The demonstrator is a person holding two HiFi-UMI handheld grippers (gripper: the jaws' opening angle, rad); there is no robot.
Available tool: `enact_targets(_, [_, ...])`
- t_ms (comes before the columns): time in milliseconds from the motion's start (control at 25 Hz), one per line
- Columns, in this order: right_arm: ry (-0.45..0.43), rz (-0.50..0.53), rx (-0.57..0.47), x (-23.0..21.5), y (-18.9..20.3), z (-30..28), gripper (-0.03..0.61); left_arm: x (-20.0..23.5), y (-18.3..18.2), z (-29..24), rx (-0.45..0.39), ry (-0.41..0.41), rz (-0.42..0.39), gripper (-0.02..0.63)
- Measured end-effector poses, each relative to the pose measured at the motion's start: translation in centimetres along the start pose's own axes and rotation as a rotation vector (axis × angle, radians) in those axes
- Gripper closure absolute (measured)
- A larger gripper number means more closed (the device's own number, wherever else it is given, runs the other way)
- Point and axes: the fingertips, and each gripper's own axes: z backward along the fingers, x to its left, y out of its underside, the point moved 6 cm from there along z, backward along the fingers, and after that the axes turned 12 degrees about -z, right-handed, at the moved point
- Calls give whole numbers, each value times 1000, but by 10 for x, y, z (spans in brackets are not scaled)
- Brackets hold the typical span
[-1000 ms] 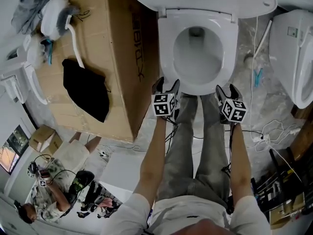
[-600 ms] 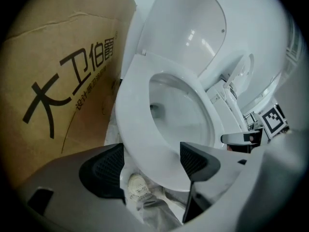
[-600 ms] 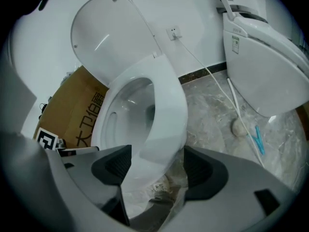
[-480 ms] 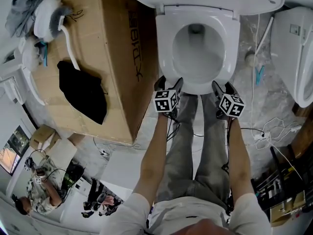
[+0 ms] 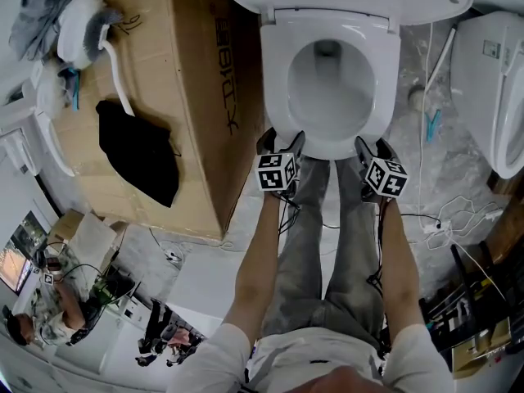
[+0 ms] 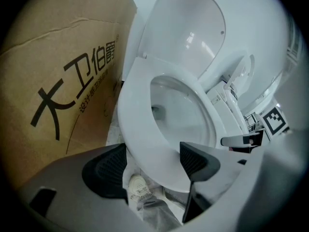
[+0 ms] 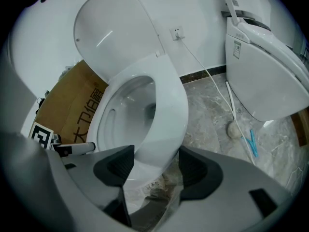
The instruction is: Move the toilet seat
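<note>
Bright, even, diffuse light fills all three views, and the shadows are weak and soft-edged. The glossy white plastic toilet lid (image 6: 193, 33) carries pale streaks of glare in both gripper views. In the head view the white plastic toilet seat (image 5: 277, 80) is close to washed out, while the crumpled black cloth (image 5: 137, 150) reads as a flat dark patch with little detail. That view is sharp at the centre, with lines bowing toward its edges. Both gripper views are strongly fisheye with black vignetted corners. The printed brown cardboard box (image 6: 63, 81) dims toward that border, and the dark grey jaws nearest the lens look slightly soft.
</note>
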Motion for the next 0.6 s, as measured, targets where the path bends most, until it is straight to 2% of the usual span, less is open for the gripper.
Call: enact_targets(600, [-12,3,-10,17,-7,36,270,-10,-16,35,-40,1,-22,279])
